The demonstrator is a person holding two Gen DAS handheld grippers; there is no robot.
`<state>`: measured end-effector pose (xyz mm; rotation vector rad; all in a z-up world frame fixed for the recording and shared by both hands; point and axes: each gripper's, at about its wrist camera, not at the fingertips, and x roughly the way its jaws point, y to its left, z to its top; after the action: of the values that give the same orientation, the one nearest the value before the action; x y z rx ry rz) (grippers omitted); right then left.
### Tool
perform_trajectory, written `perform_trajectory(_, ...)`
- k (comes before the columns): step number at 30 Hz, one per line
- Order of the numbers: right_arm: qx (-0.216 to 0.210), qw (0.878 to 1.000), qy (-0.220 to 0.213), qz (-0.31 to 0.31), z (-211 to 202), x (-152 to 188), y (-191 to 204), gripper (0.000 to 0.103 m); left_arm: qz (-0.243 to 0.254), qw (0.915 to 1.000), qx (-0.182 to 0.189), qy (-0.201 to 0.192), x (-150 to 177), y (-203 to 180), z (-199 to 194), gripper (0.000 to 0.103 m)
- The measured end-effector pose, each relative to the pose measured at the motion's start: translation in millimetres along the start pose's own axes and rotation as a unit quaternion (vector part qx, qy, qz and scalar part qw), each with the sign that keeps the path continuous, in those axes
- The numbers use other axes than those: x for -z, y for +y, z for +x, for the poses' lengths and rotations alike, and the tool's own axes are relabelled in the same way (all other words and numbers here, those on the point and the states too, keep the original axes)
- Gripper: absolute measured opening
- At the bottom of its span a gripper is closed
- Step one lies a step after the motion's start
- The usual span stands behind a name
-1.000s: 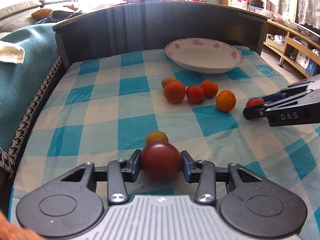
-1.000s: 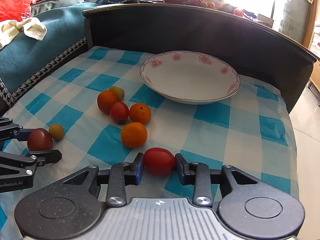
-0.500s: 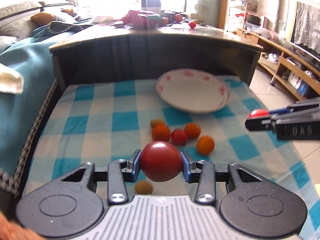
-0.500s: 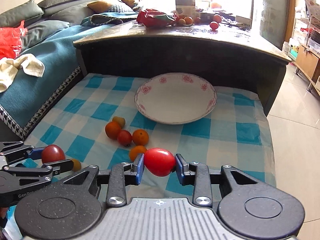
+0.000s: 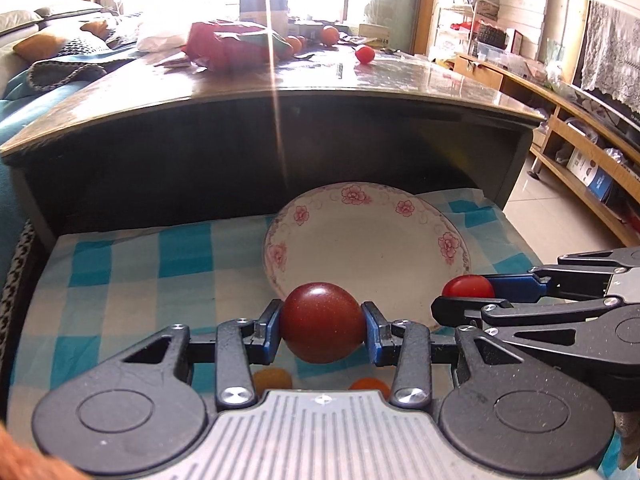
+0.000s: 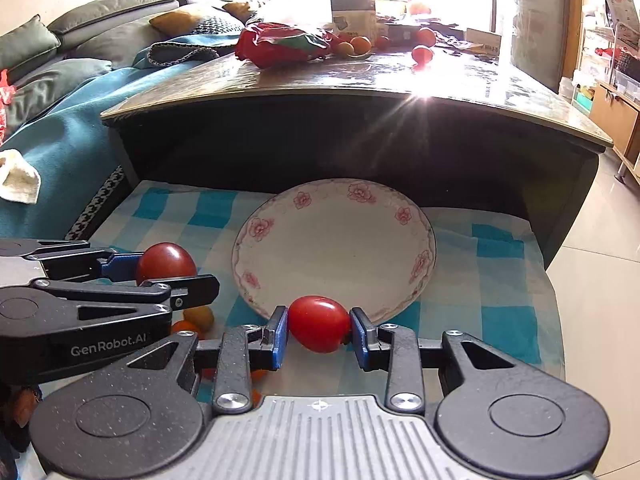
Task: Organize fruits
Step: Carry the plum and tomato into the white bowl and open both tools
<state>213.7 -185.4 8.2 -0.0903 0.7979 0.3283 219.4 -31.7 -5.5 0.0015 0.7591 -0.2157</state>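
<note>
Checked cloth [image 5: 120, 280] covers the low surface w/ the floral plate [image 6: 340, 248] on it near the back; left gripper [image 5: 322, 328] is clamped on a dark red tomato [image 5: 322, 328], held up at plate's near rim; right gripper [image 6: 319, 324] clamped on a bright red tomato [image 6: 319, 324], also above the near rim; small orange fruits [image 6: 198, 318] lie on cloth below.

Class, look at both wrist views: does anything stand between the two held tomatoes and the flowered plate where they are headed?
Nothing visible does. The left claw grips the dark red tomato and the right claw the bright red tomato, both near the empty plate, its bare centre open ahead.
</note>
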Motion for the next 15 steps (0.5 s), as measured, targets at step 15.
perform_trajectory(15,0.011,1.0,0.008,0.001,37,-7,-21,0.028,0.01,0.9998,-0.013,0.013,-6,-2,38,0.049)
